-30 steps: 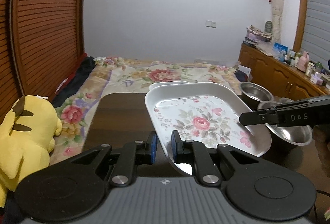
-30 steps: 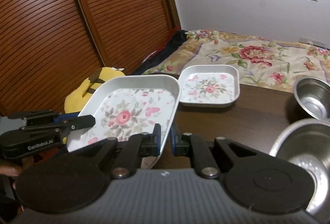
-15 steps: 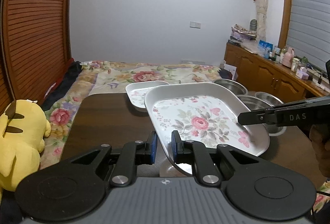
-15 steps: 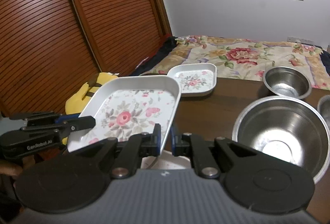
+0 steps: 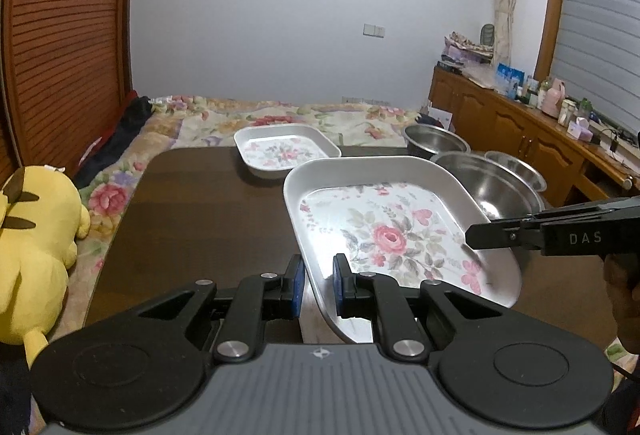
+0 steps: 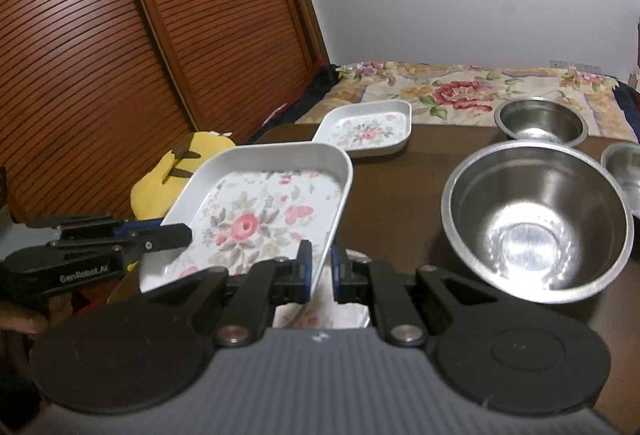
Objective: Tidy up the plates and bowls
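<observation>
Both grippers hold a large white tray with a rose print (image 5: pixel 392 235) tilted above the dark wooden table (image 5: pixel 200 203). My left gripper (image 5: pixel 318 275) is shut on the tray's near left rim. From the right side comes my right gripper (image 6: pixel 320 263), shut on the opposite rim. A smaller tray with the same print (image 5: pixel 284 153) lies flat at the table's far edge. Three steel bowls stand to the right: a large one (image 6: pixel 536 219), a small one (image 6: pixel 540 119) behind it and a third (image 6: pixel 624 171) cut off by the frame edge.
A yellow plush toy (image 5: pixel 32 243) lies left of the table, against a slatted wooden door (image 6: pixel 120 35). Beyond the table is a bed with a floral cover (image 5: pixel 280 115). A wooden sideboard with bottles (image 5: pixel 552 123) runs along the right wall. Something pale and floral (image 6: pixel 320 315) shows under the held tray.
Both grippers have drawn back toward the near side with the large tray still gripped. The small tray and the steel bowls have come further into view ahead.
</observation>
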Demonstrator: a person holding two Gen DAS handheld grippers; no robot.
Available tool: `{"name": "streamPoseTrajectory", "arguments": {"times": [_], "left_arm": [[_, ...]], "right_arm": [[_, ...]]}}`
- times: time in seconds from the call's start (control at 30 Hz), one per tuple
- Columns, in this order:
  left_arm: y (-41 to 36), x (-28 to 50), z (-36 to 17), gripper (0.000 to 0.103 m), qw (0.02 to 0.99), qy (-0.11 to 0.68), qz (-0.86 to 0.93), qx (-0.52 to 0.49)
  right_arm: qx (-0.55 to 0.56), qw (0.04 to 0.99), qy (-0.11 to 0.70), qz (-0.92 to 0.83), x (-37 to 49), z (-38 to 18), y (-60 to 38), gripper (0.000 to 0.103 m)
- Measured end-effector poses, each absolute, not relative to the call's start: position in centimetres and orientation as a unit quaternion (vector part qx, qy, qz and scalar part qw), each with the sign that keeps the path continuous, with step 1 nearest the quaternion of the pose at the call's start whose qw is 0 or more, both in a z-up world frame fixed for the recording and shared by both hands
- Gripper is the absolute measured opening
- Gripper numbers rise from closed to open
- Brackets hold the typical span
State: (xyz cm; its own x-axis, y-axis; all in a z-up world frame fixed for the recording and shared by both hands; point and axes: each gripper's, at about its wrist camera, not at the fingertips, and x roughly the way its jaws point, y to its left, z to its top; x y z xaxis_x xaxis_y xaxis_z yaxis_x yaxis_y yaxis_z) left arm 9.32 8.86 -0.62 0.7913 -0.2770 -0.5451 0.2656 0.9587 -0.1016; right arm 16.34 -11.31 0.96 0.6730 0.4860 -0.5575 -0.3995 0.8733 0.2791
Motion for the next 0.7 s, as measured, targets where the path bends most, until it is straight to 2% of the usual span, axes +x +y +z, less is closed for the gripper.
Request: {"name": "streamPoseTrajectory", "arguments": {"times": [0.7], "left_arm": [[7.7,9.9,-3.5,0.015,0.935,0.321,-0.150,0.002]], "right_arm": [[0.090,0.905,0.351,0.224,15.4,-1.5,-11.8,0.011]]}}
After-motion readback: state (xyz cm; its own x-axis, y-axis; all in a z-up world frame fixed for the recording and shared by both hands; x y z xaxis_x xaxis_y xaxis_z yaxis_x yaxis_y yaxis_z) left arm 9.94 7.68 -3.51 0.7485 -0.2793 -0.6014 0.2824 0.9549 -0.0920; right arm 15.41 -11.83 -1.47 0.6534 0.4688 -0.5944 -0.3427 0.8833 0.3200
